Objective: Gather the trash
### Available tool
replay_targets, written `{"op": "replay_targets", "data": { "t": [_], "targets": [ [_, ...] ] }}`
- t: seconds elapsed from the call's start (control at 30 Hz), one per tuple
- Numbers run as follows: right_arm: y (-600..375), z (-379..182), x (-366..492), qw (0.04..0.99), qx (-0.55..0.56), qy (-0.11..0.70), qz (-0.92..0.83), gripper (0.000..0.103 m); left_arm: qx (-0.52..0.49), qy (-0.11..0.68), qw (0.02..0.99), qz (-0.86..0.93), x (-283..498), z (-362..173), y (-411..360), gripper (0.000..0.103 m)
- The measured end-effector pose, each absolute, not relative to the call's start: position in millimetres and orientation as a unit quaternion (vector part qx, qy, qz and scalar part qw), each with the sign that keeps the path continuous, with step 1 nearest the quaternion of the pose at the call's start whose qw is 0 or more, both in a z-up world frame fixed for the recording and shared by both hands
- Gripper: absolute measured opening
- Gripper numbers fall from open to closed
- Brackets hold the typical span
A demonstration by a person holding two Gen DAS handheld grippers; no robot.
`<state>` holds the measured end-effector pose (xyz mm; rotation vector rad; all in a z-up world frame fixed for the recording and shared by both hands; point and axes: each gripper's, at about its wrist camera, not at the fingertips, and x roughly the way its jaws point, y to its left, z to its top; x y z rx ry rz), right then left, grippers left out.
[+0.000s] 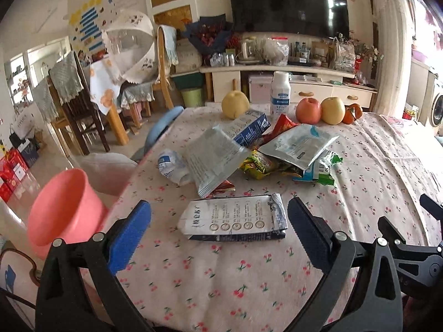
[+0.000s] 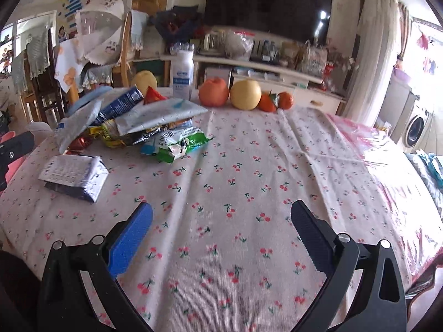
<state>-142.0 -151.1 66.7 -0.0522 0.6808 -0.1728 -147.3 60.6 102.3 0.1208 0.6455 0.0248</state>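
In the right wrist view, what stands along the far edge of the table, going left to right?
Pear → white bottle → apple → yellow pear → two tangerines.

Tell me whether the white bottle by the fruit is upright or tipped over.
Upright. The white bottle stands on its base on the table, cap up, between the pear and the apple.

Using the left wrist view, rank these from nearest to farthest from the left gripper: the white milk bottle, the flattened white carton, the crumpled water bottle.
1. Flattened white carton, lying just ahead of the left gripper.
2. Crumpled water bottle, mid-table, left.
3. White milk bottle, upright at the far edge.
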Motion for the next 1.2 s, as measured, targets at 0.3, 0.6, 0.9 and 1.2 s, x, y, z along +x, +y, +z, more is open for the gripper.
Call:
{"op": "replay_targets", "data": {
  "t": [0.3, 0.6, 0.9, 1.2],
  "targets": [
    [-139.4, 85.0, -186.7, 0.955, -0.018, 0.282, -0.089, 0.099, 0.06, 0.277, 0.959, 0.007, -186.8, 123.4, 75.3, 0.099],
    [-120.7, 94.9, -217.8, 0.965, -0.038, 0.247, -0.079, 0.099, 0.081, 0.254, 0.964, 0.011, -215.1, 132.0, 84.2, 0.099],
    [-109.6, 103.1, -233.6, 0.968, -0.041, 0.238, -0.07, 0.099, 0.081, 0.236, 0.968, 0.011, -234.0, 141.6, 91.1, 0.099],
    [-101.6, 109.7, -250.1, 0.973, -0.051, 0.211, -0.075, 0.099, 0.084, 0.218, 0.972, 0.014, -245.4, 149.9, 92.1, 0.099]
  ]
}}
